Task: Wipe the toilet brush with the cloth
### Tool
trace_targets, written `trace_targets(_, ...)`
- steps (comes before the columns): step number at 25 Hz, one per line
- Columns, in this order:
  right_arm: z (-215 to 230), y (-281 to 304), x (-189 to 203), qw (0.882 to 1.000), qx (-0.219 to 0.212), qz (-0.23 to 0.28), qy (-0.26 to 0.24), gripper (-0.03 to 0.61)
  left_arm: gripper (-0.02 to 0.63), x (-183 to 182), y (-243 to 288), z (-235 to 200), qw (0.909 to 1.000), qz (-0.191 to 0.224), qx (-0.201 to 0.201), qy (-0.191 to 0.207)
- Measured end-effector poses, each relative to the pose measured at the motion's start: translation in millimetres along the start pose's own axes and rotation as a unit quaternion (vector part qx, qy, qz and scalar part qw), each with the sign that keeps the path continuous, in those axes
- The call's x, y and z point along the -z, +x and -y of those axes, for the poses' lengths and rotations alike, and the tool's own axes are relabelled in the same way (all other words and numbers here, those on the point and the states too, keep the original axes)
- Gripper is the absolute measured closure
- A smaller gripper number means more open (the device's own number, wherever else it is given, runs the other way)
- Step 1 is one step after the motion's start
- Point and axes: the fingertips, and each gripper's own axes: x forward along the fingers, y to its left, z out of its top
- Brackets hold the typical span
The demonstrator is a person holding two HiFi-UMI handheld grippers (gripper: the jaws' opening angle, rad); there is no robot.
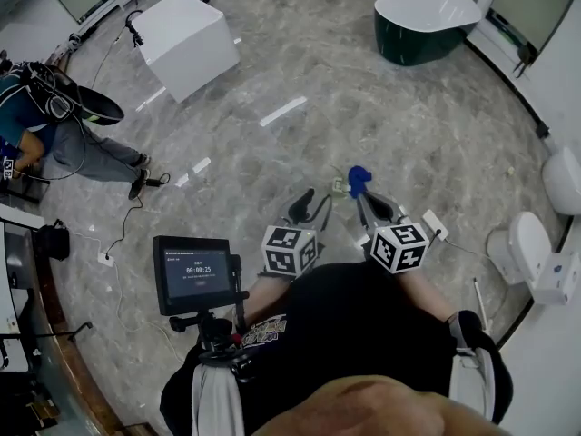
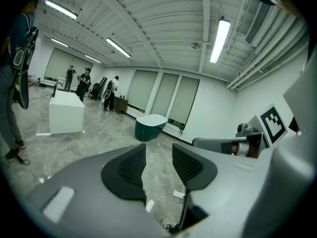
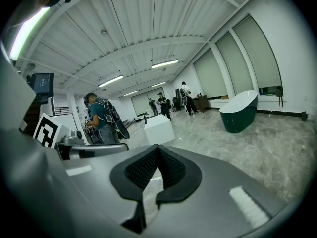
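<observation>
- left gripper (image 2: 159, 155) is hanging open, empty; right gripper (image 3: 157, 155) is sitting closed, empty
- toilet brush is not showing clearly; likely stiff, best gripped at its handle

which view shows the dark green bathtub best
The head view: the dark green oval bathtub with a white top appears largest there, whole, from above. The right gripper view shows it side-on and smaller; the left gripper view shows it small and distant.
</observation>
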Motion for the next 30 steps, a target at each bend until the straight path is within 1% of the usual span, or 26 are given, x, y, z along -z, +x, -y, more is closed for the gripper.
trace_targets(6,0,-4,-2,1.0,0.006,0.006,-0.001,0.578,0.449,-1,-1,4,1.0,-0.004,0.004,0.006)
trace_targets(18,-9,3,-1,1.0,-0.009,0.0,-0.02,0.578,0.454,2,-2,-1,1.0,-0.005,-0.003,0.004)
trace_targets(30,-13,4,1,0.999,-0.014,-0.003,-0.029,0.578,0.454,5,-2,-2,1.0,-0.007,-0.003,0.001)
